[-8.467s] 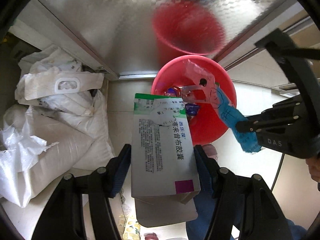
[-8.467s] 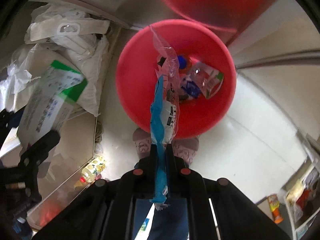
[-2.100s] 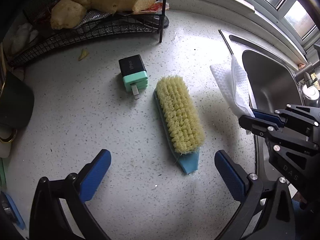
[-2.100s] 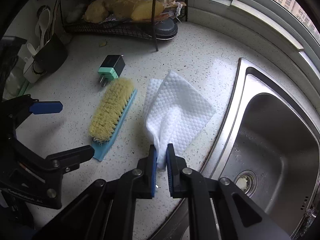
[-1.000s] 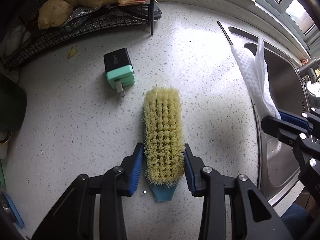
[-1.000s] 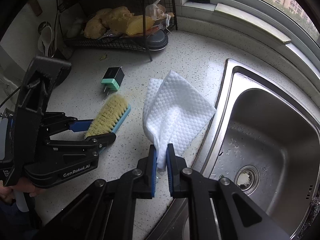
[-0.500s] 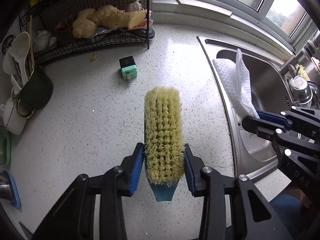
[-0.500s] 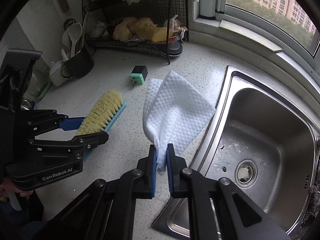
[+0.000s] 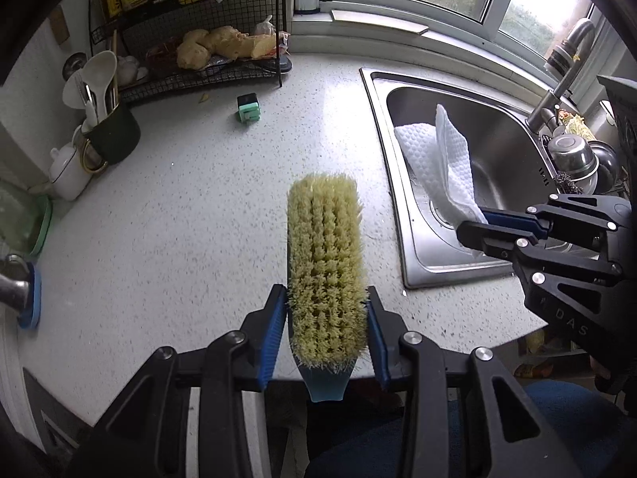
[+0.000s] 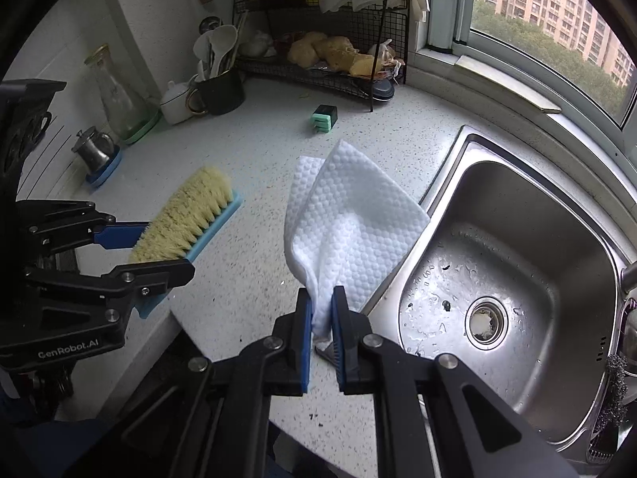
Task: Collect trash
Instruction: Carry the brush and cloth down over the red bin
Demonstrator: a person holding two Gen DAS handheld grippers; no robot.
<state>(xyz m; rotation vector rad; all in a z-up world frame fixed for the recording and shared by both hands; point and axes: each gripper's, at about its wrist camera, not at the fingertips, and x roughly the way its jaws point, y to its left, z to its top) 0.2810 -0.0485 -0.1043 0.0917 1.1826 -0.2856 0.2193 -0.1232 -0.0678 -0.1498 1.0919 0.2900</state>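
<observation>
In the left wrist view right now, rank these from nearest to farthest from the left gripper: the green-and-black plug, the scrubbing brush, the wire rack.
1. Scrubbing brush: clamped in the left gripper.
2. Green-and-black plug: on the counter, ahead and slightly left.
3. Wire rack: at the back wall, beyond the plug.

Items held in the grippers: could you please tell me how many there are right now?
2. The scrubbing brush is clamped in the left gripper; the white cloth hangs pinched in the right gripper.

left gripper: "GenRobot.AI" | right gripper: "DAS"
</observation>
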